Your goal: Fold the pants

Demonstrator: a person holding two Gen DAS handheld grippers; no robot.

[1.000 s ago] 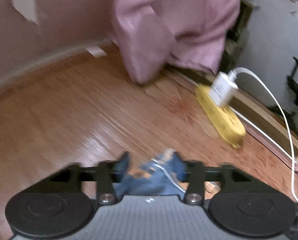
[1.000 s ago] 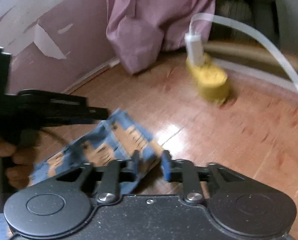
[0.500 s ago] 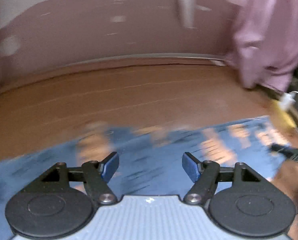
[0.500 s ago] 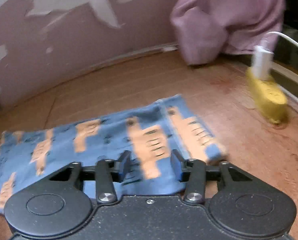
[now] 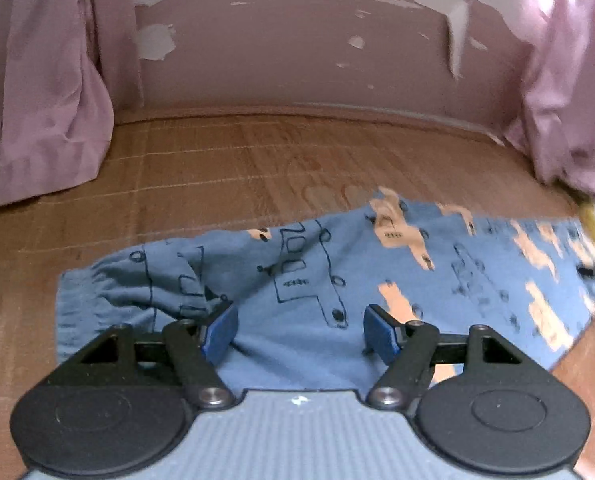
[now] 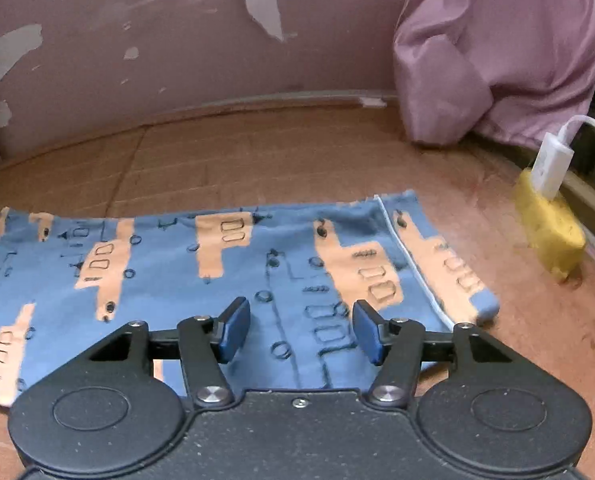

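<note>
While the pants (image 6: pixel 225 276) lie spread across the wooden floor (image 5: pixel 225 168), blue with orange and outlined prints, both pairs of tongs hover just above the cloth with nothing between their pads. Left tongs (image 5: pixel 299 330): jaws wide apart, over the end where the fabric is bunched into a raised wrinkle (image 5: pixel 193 280) touching the left pad. Right tongs (image 6: pixel 300 330): jaws likewise apart, over the flatter end, where a white seam (image 6: pixel 413 264) runs beside the edge.

Judged state: garment laid out, no fold visibly begun from this position; the next grasp would be at an edge.

Risks. A pinch taken at the wrinkle could catch only the upper layer, so the lower layer would stay behind and the fold would come out skewed. Uneven lifting by the two tongs could drag the cloth over the smooth floor and spoil its alignment. To the right, a yellow power strip (image 6: pixel 549 236) with a white plug (image 6: pixel 553 168) sits near the garment's end; a wide sweep could snag its cable. Pink curtains (image 5: pixel 53 92) hang well apart.
</note>
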